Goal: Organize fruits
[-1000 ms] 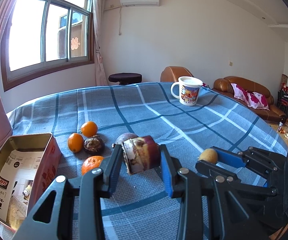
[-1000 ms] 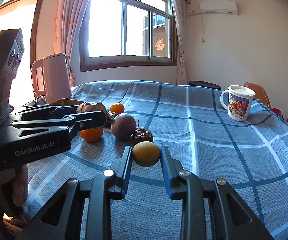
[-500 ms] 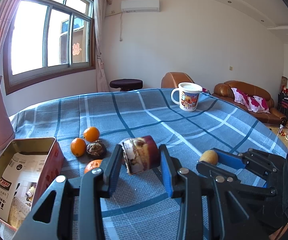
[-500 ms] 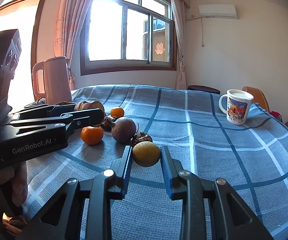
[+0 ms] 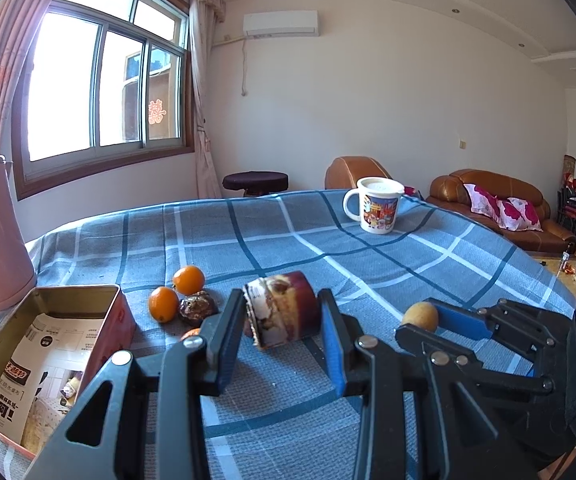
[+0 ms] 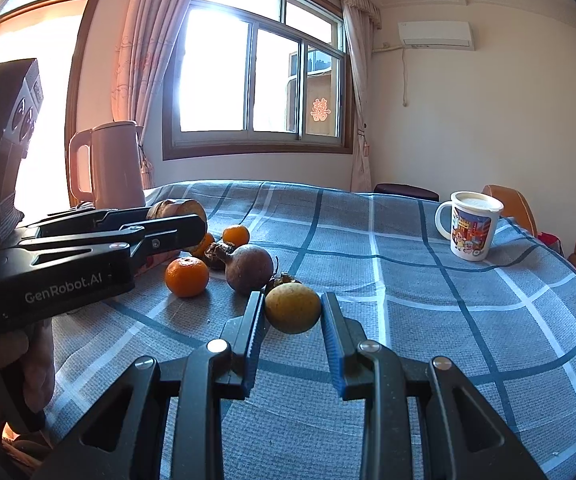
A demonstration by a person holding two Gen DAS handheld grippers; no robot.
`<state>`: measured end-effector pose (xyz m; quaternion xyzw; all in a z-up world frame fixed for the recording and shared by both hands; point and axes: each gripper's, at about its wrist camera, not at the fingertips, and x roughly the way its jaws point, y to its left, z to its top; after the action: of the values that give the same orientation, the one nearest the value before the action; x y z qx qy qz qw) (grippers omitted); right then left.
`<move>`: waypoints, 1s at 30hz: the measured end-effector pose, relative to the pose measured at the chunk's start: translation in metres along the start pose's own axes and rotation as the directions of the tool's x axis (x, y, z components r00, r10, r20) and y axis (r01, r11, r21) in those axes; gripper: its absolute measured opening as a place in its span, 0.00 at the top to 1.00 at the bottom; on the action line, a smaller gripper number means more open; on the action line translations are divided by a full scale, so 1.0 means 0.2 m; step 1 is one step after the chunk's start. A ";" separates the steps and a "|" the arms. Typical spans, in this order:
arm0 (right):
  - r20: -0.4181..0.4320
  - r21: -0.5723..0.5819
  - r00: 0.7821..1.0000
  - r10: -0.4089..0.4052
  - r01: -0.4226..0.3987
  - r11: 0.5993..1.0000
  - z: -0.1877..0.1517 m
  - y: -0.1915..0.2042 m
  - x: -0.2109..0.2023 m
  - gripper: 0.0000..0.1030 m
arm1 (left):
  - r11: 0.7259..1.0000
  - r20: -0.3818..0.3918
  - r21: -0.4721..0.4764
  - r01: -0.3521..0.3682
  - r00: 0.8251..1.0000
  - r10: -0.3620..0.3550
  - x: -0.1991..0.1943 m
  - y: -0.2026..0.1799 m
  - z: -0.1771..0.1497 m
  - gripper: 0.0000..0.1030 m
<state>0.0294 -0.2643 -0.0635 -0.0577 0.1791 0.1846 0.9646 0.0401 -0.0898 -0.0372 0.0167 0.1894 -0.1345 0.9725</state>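
Observation:
My left gripper is shut on a cut chunk of dark purple fruit and holds it above the blue checked tablecloth. My right gripper is shut on a round yellow-brown fruit; this gripper and its fruit also show in the left wrist view. Two oranges and a dark wrinkled fruit lie beside an open tin box. In the right wrist view an orange, a round purple fruit and another orange lie ahead.
A pink kettle stands at the table's left edge behind the tin. A printed white mug stands at the far right of the cloth. A hand grips the left tool. Sofas and a stool lie beyond the table.
Both grippers keep their hold. The left wrist view has tipped up slightly, so the table, tin and oranges sit lower in it. The right gripper has stayed still.

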 end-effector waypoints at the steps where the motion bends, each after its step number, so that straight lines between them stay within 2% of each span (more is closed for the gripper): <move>1: 0.003 0.000 1.000 0.000 0.000 1.000 0.00 0.00 0.00 0.71 | 1.000 0.004 0.000 -0.002 1.000 0.002 0.00 0.00 0.00 0.63; 30: 0.021 0.005 1.000 0.013 -0.013 1.000 0.03 0.01 -0.01 0.71 | 0.997 0.069 0.029 -0.075 0.995 0.073 -0.08 0.04 0.01 0.63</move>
<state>0.0298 -0.2620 -0.0566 -0.0520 0.1699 0.1910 0.9654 0.0282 -0.0787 -0.0304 0.0345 0.1532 -0.1019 0.9823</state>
